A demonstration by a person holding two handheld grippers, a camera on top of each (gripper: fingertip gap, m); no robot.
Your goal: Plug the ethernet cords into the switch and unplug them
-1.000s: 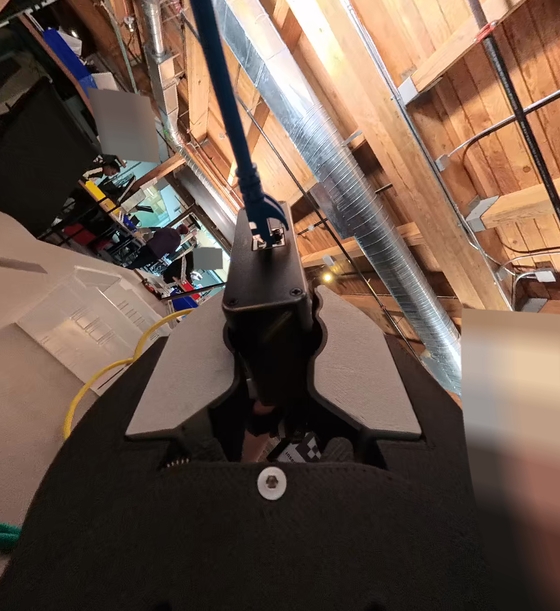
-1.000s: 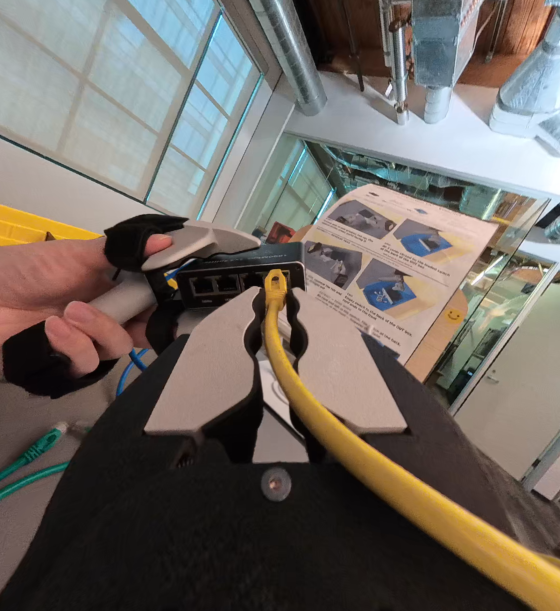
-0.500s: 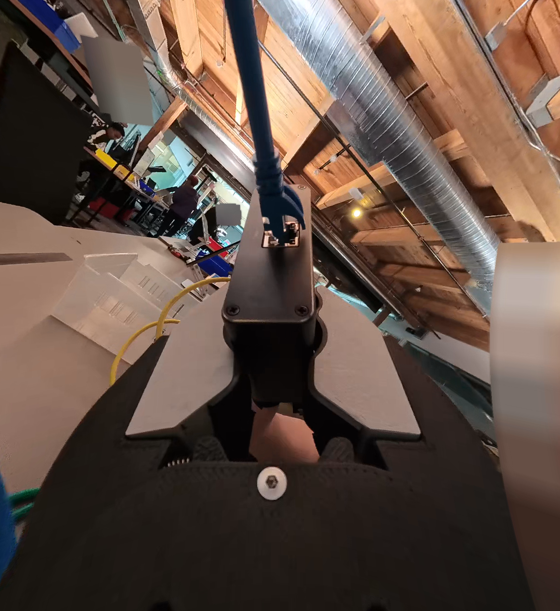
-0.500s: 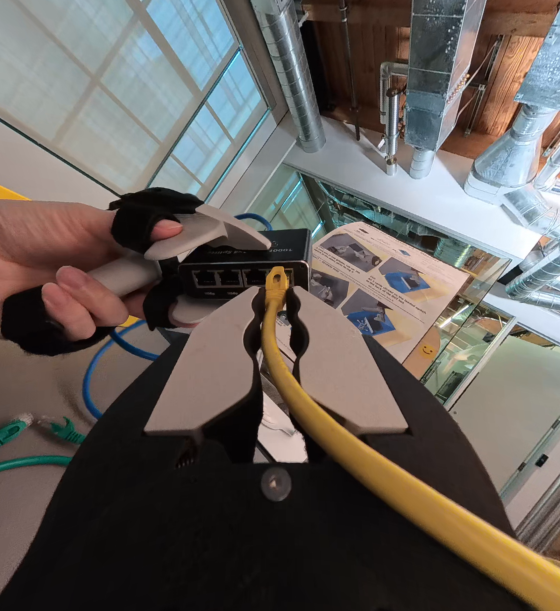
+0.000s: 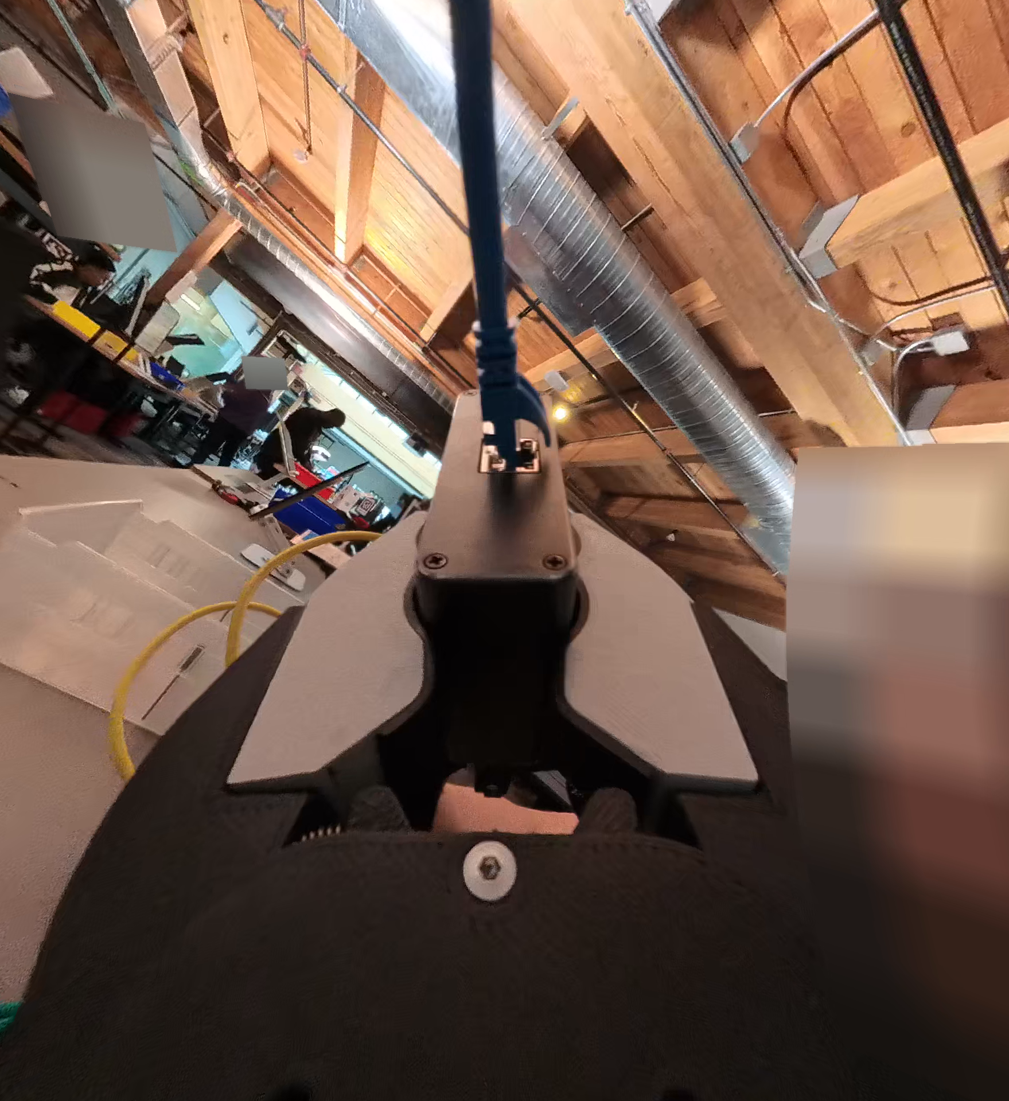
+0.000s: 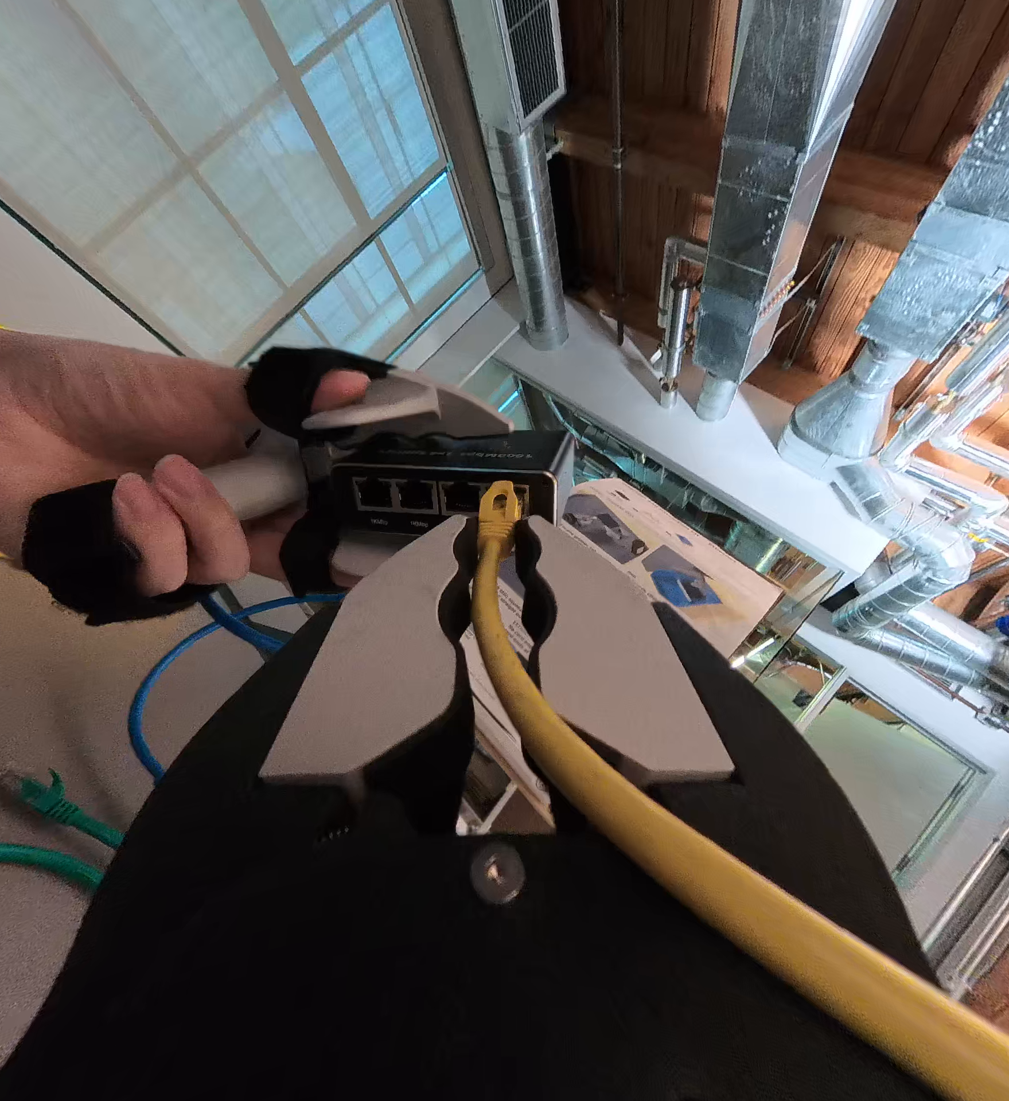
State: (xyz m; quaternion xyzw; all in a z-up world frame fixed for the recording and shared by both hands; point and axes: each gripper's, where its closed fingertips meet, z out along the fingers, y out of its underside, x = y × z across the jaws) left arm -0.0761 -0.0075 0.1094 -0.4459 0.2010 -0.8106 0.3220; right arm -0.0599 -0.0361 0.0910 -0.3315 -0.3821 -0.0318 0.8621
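My left gripper point(image 5: 497, 596) is shut on the black switch point(image 5: 493, 500) and holds it up in the air. A blue cord point(image 5: 481, 238) is plugged into a port on the switch's end face. My right gripper point(image 6: 497, 527) is shut on the yellow cord point(image 6: 490, 602) just behind its plug point(image 6: 499, 500). The plug is at the rightmost port of the switch's front face point(image 6: 406, 518); I cannot tell whether it is seated. In the right wrist view a hand holds the left gripper's fingers point(image 6: 394, 399) around the switch's left end.
The blue cord point(image 6: 150, 685) loops on the beige table below the switch. Two green cord ends point(image 6: 52, 801) lie at the left. A printed sheet point(image 6: 668, 572) stands behind the switch. Yellow cord loops point(image 5: 192, 631) and a clear plastic box point(image 5: 73, 572) are on the table. Spacing between my two grippers at the tips: around 4 cm.
Both grippers have tilted and shifted together, so the background has moved. Both grips are unchanged and the yellow plug stays at the same port.
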